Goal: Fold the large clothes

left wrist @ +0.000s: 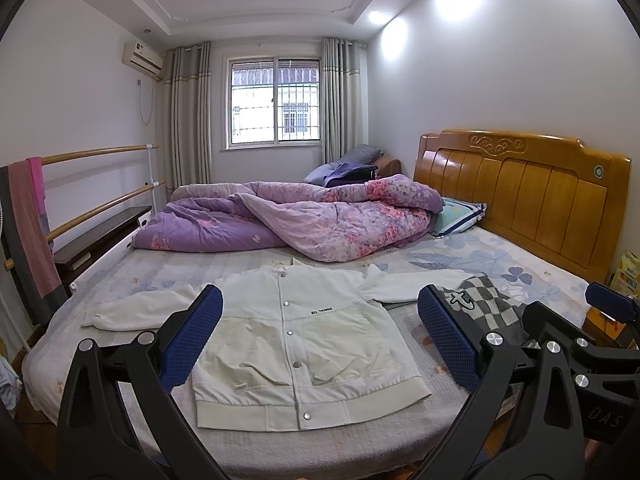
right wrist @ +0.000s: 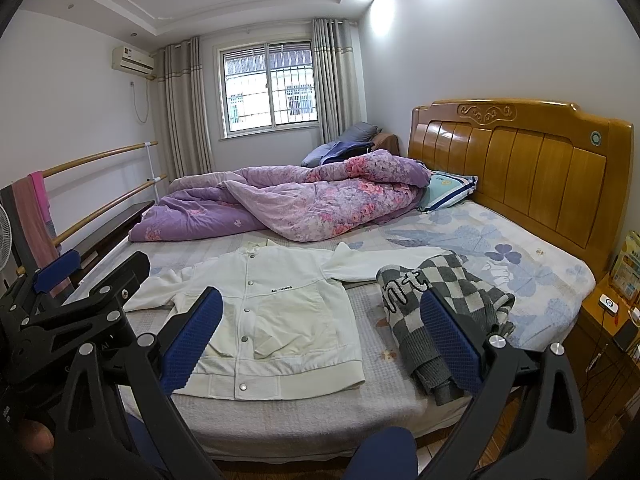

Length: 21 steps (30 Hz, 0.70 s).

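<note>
— Bedroom, daytime: we are holding the left gripper (left wrist: 320,334) and the right gripper (right wrist: 322,334) above the foot of the bed (right wrist: 520,256), both spread wide and gripping nothing.

— We are seeing the white jacket (left wrist: 304,344) lying flat, buttoned, sleeves out, with the checkered sweater (right wrist: 440,308) bunched just beside it, overlapping one sleeve. The purple quilt (left wrist: 304,216) is sitting heaped behind them.

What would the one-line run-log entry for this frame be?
stage: before first fold | white jacket: flat on bed, snapped shut, sleeves out | checkered sweater: bunched, overlapping one sleeve | left gripper: open, empty | right gripper: open, empty
</note>
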Motion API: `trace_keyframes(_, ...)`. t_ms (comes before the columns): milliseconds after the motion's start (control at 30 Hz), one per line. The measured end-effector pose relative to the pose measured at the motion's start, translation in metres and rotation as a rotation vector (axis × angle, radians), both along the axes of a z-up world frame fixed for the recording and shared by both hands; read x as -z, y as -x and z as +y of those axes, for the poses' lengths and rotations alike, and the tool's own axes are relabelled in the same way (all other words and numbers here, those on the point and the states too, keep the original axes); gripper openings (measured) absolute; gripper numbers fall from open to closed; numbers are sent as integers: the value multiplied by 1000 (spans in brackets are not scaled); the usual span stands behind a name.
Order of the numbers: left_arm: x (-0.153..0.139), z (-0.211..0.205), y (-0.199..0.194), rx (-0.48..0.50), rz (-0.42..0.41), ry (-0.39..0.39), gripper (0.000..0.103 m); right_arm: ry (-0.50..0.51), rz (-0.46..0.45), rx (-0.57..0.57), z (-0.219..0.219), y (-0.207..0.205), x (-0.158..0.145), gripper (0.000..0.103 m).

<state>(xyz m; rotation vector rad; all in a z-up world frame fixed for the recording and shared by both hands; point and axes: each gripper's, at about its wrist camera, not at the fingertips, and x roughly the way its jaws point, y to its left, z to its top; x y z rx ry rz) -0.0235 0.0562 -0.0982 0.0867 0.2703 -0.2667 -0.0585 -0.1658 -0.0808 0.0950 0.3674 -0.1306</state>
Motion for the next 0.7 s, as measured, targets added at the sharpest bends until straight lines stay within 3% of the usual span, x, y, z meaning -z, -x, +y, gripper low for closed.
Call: trace_keyframes(700, 0, -3, -1, 1, -34, -24, 98, -5, -4, 9, 7, 2, 5, 95)
